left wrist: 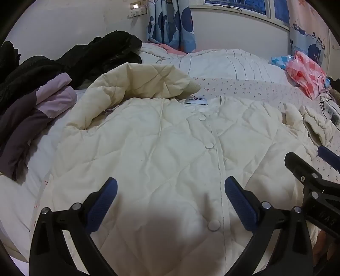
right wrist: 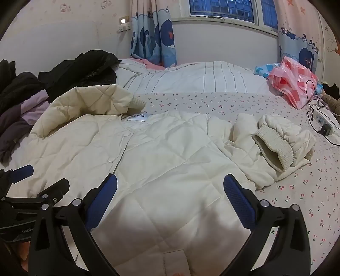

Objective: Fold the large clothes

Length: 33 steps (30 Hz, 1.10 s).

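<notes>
Both grippers (left wrist: pixel 171 191) (right wrist: pixel 170 187) gape empty over the jacket (left wrist: pixel 161 152); only the right view shows its ribbed cuff (right wrist: pixel 274 148) clearly.

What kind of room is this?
Most likely a bedroom: a quilted cream jacket lies on a bed with cherry-print sheets, under a window with whale-patterned curtains.

Bed (right wrist: pixel 286 197) with cherry-print sheet fills frame. Cream quilted jacket (right wrist: pixel 159 152) lies flat at centre, dark clothes pile (right wrist: pixel 53 74) upper left. Striped duvet (right wrist: pixel 201 78) top centre, pink plastic bag (right wrist: pixel 293 82) and power strip (right wrist: pixel 322 121) right.
</notes>
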Each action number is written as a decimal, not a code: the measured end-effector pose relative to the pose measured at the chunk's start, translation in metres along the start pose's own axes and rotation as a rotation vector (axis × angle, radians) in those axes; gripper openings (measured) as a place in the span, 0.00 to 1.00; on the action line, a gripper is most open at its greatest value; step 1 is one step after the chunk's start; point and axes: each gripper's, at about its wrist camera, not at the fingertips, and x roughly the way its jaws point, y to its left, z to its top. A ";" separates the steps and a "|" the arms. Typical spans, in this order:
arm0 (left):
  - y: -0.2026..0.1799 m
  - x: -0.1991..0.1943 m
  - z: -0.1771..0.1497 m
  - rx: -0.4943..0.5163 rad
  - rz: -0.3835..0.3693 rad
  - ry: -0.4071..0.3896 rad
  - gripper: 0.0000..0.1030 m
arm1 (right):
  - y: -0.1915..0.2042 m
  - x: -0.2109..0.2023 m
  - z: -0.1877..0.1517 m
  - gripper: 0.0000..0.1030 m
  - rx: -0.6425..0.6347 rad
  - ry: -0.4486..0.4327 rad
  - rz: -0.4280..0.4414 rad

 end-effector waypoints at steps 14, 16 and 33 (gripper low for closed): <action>-0.002 0.002 -0.001 0.009 0.000 0.008 0.95 | -0.005 0.002 0.003 0.94 0.001 0.000 0.002; -0.002 0.003 -0.001 0.012 0.001 0.010 0.95 | -0.002 0.002 0.003 0.94 0.002 0.001 0.002; -0.003 0.005 -0.003 0.020 0.006 0.019 0.95 | 0.000 0.003 0.000 0.94 0.006 0.004 0.008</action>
